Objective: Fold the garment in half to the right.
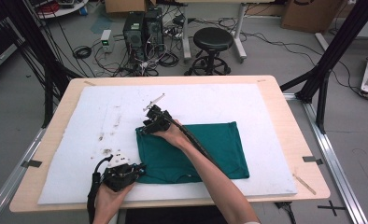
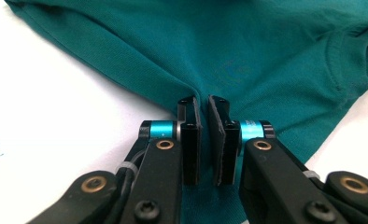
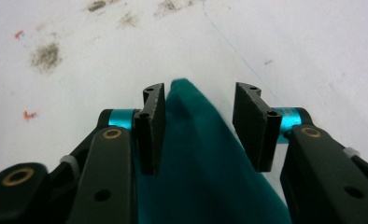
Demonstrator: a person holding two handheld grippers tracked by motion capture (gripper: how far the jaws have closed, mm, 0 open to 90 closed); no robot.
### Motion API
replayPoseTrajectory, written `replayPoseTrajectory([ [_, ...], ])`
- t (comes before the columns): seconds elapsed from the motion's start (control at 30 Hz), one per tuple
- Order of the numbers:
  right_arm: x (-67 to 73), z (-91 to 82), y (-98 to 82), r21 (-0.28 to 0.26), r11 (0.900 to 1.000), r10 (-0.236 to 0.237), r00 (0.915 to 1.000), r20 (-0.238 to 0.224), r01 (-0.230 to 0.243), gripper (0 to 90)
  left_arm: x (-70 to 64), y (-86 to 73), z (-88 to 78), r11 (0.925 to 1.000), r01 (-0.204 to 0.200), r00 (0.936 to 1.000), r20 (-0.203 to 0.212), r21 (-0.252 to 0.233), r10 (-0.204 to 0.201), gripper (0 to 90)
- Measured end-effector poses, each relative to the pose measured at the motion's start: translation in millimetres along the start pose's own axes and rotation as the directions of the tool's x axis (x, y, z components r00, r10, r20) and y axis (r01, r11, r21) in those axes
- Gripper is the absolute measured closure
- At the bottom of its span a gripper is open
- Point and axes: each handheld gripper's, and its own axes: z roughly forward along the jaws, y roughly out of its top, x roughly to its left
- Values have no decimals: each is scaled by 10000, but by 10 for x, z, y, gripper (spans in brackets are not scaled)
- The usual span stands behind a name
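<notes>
The soft, floppy shirt (image 1: 196, 149) is pinched at its near-left corner by the left gripper (image 2: 203, 109), while the right gripper (image 3: 198, 100) gapes around its far-left corner, not yet pinching.

Shirt (image 2: 247, 56) cut off by top edge.

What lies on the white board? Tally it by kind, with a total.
Teal garment: 1
Grippers: 2, the left gripper and the right gripper
Thin pale stick: 1
Total: 4
</notes>
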Motion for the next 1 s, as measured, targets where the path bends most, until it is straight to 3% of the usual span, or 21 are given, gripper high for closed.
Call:
replayPoseTrajectory([
  [0.27,54,123,77,436,9990,-121,9999,-123,127,614,6,0,0,10000,14,10000,36,-7,-14,833],
  [0.63,151,183,117,677,9956,-683,9961,556,645,796,0,-1,0,10000,-13,10000,-2,1,13,833],
  [0.73,182,184,133,765,9938,-862,9934,757,804,842,-22,1,0,9998,-183,9997,-137,-22,183,836],
  [0.87,204,140,156,842,9927,-936,9915,903,861,872,-9,10,-22,10000,74,10000,-33,-60,-74,847],
  [1.0,218,59,195,540,9958,-785,9935,829,741,876,8,45,-102,9989,295,9994,212,-361,-287,852],
])
